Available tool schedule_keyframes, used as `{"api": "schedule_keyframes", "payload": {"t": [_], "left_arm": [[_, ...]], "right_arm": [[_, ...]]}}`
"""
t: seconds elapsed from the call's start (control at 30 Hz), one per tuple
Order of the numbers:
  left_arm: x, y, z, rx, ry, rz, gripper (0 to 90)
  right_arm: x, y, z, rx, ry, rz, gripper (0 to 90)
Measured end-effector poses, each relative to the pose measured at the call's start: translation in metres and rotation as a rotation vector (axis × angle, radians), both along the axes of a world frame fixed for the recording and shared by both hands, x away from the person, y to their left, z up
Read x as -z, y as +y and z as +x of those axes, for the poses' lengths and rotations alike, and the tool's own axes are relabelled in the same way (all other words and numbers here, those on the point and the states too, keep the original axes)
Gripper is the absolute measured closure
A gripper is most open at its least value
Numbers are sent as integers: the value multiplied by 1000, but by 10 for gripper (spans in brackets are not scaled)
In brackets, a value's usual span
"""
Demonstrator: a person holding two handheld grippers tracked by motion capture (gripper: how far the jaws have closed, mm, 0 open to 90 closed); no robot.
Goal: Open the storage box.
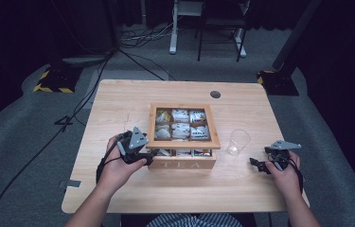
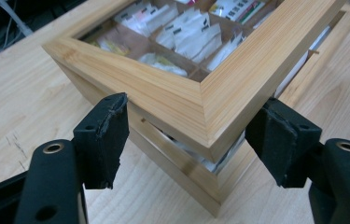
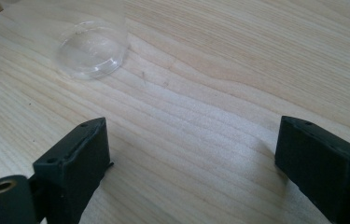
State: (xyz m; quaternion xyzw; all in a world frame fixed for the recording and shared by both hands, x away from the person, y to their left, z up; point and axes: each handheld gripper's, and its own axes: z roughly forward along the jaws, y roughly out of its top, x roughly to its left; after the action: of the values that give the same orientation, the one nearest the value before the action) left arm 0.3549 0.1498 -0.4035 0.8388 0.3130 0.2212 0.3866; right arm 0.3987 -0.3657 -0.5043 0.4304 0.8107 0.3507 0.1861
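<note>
In the high view, a wooden tea box (image 1: 183, 142) is sitting at the middle of the pale wooden table (image 1: 118, 104), its windowed lid (image 1: 183, 124) lifted at the near edge, with tea bags (image 1: 181, 123) showing through the pane. The left gripper (image 1: 147, 152) is sitting at nine o'clock of the box's front, right at its near left corner, the left hand (image 1: 118, 165) wrapping it. At three o'clock of the box a clear plastic cup (image 1: 238, 142) is standing upright, apart from it. The right gripper (image 1: 255, 163) is resting at about four o'clock of the cup, near the table's right edge, in the right hand (image 1: 286, 172).

In the left gripper view, the left gripper (image 2: 193, 140) is standing open with the lid's corner (image 2: 205, 116) between its jaws; the pad at three o'clock is lying against the lid's edge, the pad at nine o'clock is standing just clear of the wood. The lid is riding above the box body (image 2: 182, 177), a gap showing between them.

In the right gripper view, the right gripper (image 3: 189, 154) is gaping wide over bare table (image 3: 200, 93), holding nothing. The cup (image 3: 91, 42) is standing at eleven o'clock, well beyond the jaws.
</note>
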Motion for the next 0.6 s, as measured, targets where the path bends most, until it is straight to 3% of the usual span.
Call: {"api": "schedule_keyframes", "payload": {"t": [0.43,0.6], "left_arm": [[-8,1,10,-7,-71,-62,295],[-9,1,17,-22,-83,-79,308]], "right_arm": [[0,-2,-12,12,0,-2,108],[-1,-2,-19,17,-8,9,170]]}}
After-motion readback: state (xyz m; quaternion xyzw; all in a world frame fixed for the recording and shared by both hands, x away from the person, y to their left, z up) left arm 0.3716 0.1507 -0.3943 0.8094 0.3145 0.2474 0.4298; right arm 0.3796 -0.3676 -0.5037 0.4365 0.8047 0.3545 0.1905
